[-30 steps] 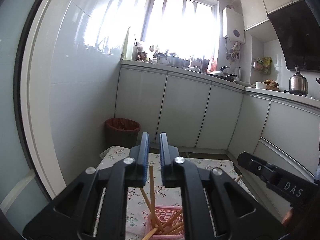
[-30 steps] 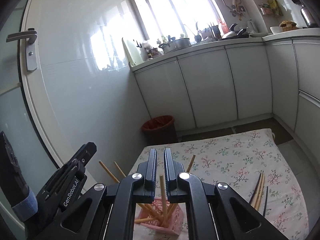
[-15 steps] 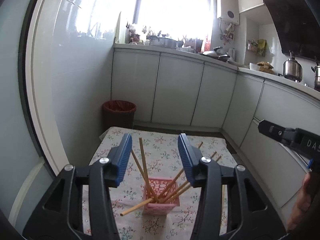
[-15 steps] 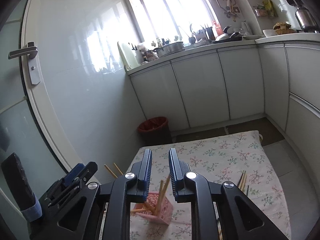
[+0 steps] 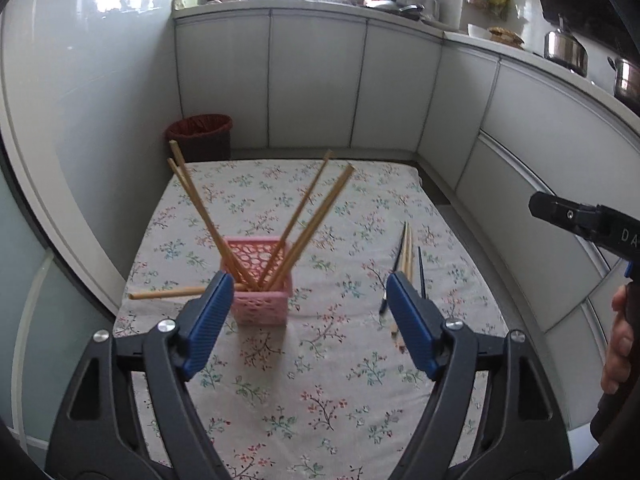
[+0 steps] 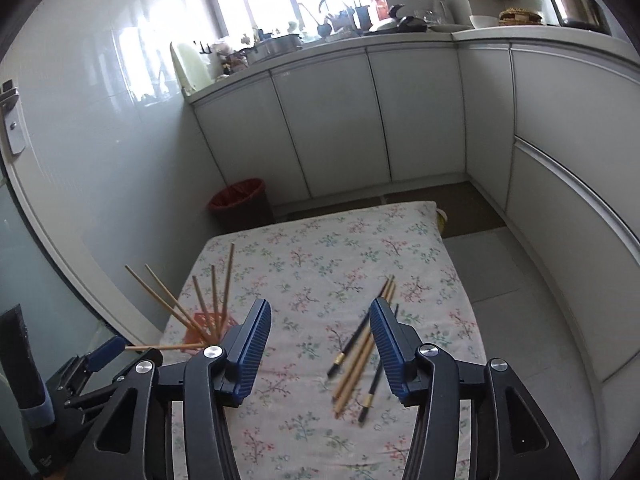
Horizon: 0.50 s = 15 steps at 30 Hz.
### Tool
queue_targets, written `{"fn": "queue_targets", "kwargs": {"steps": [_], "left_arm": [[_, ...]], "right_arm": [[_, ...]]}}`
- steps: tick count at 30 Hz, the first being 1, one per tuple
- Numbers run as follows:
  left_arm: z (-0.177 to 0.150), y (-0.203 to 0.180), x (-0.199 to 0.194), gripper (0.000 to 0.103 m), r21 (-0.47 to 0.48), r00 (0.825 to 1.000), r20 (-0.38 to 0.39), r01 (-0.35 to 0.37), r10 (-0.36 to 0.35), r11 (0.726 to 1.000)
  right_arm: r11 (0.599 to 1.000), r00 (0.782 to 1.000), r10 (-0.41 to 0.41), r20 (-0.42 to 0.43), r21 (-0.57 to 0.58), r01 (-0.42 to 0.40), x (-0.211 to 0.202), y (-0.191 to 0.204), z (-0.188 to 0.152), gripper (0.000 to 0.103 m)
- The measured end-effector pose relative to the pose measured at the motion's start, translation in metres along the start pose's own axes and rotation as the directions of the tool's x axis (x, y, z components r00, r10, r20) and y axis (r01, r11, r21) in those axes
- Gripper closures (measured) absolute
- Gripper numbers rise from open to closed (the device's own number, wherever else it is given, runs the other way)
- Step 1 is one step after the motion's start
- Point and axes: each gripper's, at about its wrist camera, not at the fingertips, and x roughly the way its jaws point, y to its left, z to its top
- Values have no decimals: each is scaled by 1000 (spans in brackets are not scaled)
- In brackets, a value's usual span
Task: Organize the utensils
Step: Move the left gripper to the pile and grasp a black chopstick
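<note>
A pink perforated basket [image 5: 262,284] stands on the floral tablecloth [image 5: 320,380] with several wooden chopsticks [image 5: 308,216] leaning out of it. One chopstick pokes out sideways to the left. It shows partly in the right wrist view [image 6: 202,324]. A loose bunch of wooden and black chopsticks [image 5: 406,264] lies on the cloth to its right, also in the right wrist view [image 6: 362,350]. My left gripper [image 5: 308,316] is open and empty, just in front of the basket. My right gripper [image 6: 318,346] is open and empty above the loose chopsticks.
A red-lined bin [image 5: 200,136] stands on the floor beyond the table's far left corner. White cabinets [image 5: 320,80] run along the back and right. The right gripper's body [image 5: 588,224] shows at the right edge of the left wrist view.
Both grippers opened wide and let go of the chopsticks they held over the basket. Both views tilted down and drew back from the basket.
</note>
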Motion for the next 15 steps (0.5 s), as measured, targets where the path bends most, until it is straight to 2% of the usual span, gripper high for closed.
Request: {"fn": "queue_targets", "kwargs": {"steps": [4,8,11,15], "left_arm": [[-5,-29,20,23,55,994,-95,60,-55,997],[-11,-67,57,23,122,971,-222,117,-88,986],[-11,-88,83,23,158,961,-265,129,-84,979],[-3,-109,130,25,180,949,-312,103,-43,978]], "right_arm": [[999,996,-45,-72,26,47,7,-28,-7,41],[992,983,-69,-169,89,85,25,-60,-13,37],[986,974,-59,-218,140,91,39,-80,-17,37],[980,963,-46,-267,175,96,63,-101,-18,37]]}}
